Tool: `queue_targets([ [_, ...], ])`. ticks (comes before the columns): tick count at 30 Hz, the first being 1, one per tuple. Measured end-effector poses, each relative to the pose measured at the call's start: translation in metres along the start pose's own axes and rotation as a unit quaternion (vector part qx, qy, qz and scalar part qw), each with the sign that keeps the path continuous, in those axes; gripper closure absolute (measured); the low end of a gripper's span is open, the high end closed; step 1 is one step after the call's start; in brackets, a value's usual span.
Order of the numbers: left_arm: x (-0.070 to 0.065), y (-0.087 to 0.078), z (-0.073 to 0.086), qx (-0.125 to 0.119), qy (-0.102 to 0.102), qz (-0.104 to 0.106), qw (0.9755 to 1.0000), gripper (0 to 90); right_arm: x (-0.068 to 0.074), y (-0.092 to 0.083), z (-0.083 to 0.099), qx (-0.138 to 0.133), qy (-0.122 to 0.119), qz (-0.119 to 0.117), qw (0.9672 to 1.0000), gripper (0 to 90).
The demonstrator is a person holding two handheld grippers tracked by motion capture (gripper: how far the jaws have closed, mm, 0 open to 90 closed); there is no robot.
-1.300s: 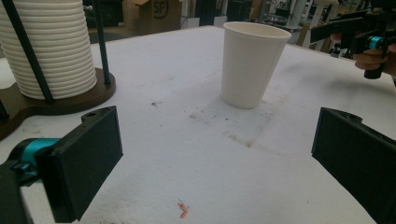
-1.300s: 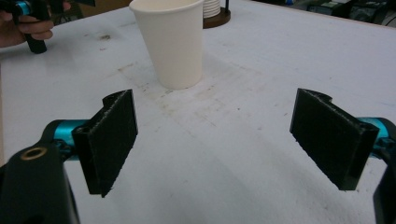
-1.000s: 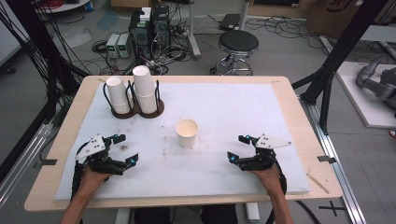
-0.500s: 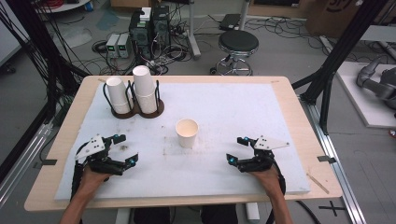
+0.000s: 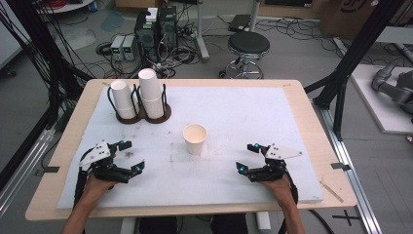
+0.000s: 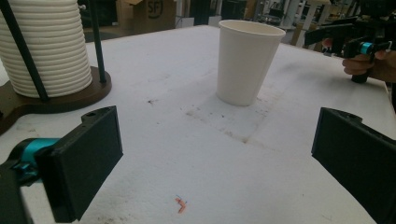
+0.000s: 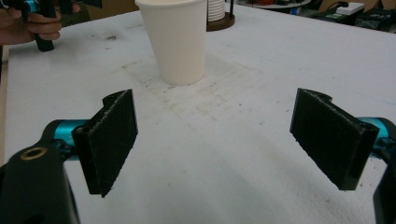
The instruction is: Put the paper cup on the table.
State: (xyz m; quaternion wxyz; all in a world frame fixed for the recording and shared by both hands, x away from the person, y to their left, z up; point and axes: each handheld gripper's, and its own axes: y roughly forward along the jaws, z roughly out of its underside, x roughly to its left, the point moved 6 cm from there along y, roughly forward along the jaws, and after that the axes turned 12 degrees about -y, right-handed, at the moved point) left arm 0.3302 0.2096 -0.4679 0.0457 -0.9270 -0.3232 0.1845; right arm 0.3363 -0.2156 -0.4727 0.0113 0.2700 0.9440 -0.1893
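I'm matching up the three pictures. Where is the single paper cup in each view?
High view: cup at mat centre, between both grippers.
Left gripper view: cup upper centre-right.
Right gripper view: cup top, left of centre, rim cut off.
Shared landmark: cup holder.

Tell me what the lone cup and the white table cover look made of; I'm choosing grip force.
The cup looks like thin matte paper: off-white, rolled rim, no gloss. The white cover seems a soft foam or felt-like sheet: grainy, dull, scuffed with dark specks near the cup. I can't tell which for sure. Both suggest a light squeeze.
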Motion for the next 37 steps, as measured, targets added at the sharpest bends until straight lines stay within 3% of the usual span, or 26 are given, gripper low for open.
queue_targets([
  [4, 0.0003, -0.0002, 0.0002, 0.002, -0.003, 0.001, 1.0, 1.7, 0.0012, 0.0007, -0.0003, 0.0, -0.012, -0.003, 0.9999, 15.7],
  [8, 0.001, -0.0003, -0.0001, 0.001, -0.01, 0.006, 0.9999, 1.7, 0.0021, 0.0009, 0.0001, 0.004, -0.009, -0.009, 0.9999, 15.7],
  [31, -0.0005, -0.0002, 0.0004, 0.002, -0.001, 0.005, 1.0, 1.7, 0.0028, -0.0002, 0.0, -0.001, -0.013, -0.003, 0.9999, 15.7],
  [37, -0.0007, 0.0003, 0.0007, 0.003, 0.001, -0.002, 1.0, 1.7, 0.0046, 0.0003, -0.0003, 0.001, -0.028, 0.002, 0.9996, 15.7],
])
